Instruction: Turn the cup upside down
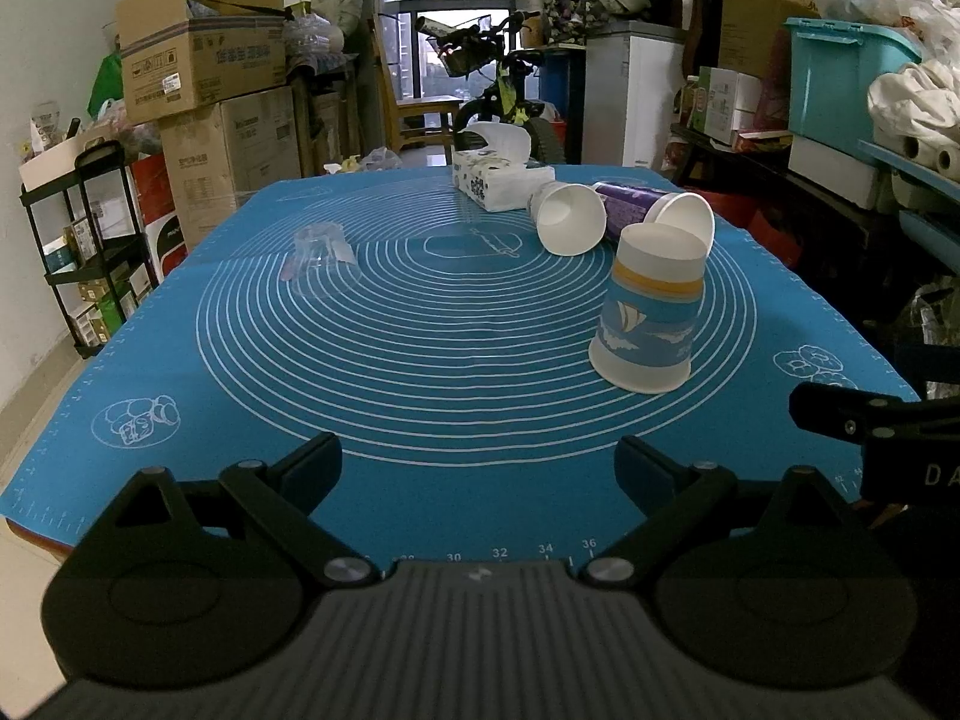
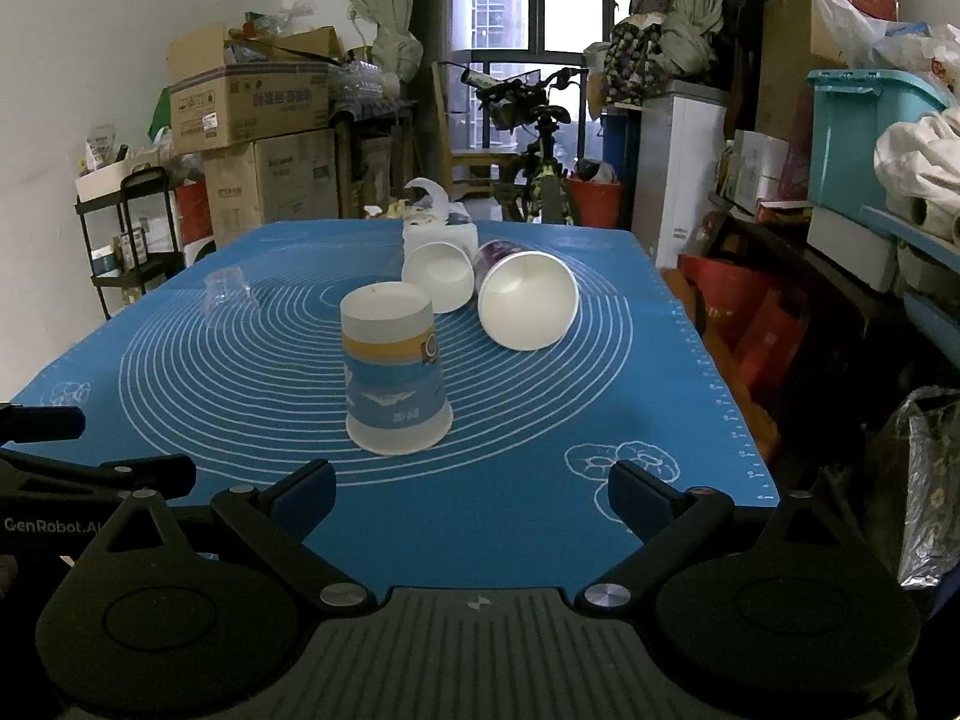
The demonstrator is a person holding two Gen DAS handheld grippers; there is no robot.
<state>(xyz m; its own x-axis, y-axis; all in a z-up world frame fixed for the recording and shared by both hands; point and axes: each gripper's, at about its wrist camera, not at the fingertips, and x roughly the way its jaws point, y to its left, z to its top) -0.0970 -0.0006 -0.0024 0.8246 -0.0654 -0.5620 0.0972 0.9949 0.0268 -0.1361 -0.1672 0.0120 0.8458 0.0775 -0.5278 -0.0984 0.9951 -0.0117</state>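
**Blue cup already mouth-down; two paper cups on their sides**

On the blue baking mat point(image 2: 600, 420), nearest the right gripper point(image 2: 471, 498), a blue-and-orange paper cup point(image 2: 393, 375) stands inverted, its wide rim on the mat and its base up. Behind it lie two more paper cups on their sides, mouths toward the cameras: a plain white cup point(image 2: 438, 285) and a purple cup point(image 2: 528, 306), just beside each other, with a tissue pack point(image 2: 441, 228) behind them. A clear plastic cup point(image 1: 318, 252) sits well apart at the left; its orientation is hard to read through the glare, though it looks inverted.

These cups should be very light, thin-walled and easily crushed, and liable to roll or skid on the smooth mat. A soft pinch across the side wall near the middle, or one finger just inside the rim, seems the safest hold for turning one over.

Both tools hover low at the near edge of the mat, pointing forward and roughly level. The left gripper point(image 1: 477, 468) has its fingers spread wide with nothing between them; the right one likewise stands wide apart and empty, the blue cup just ahead of it.
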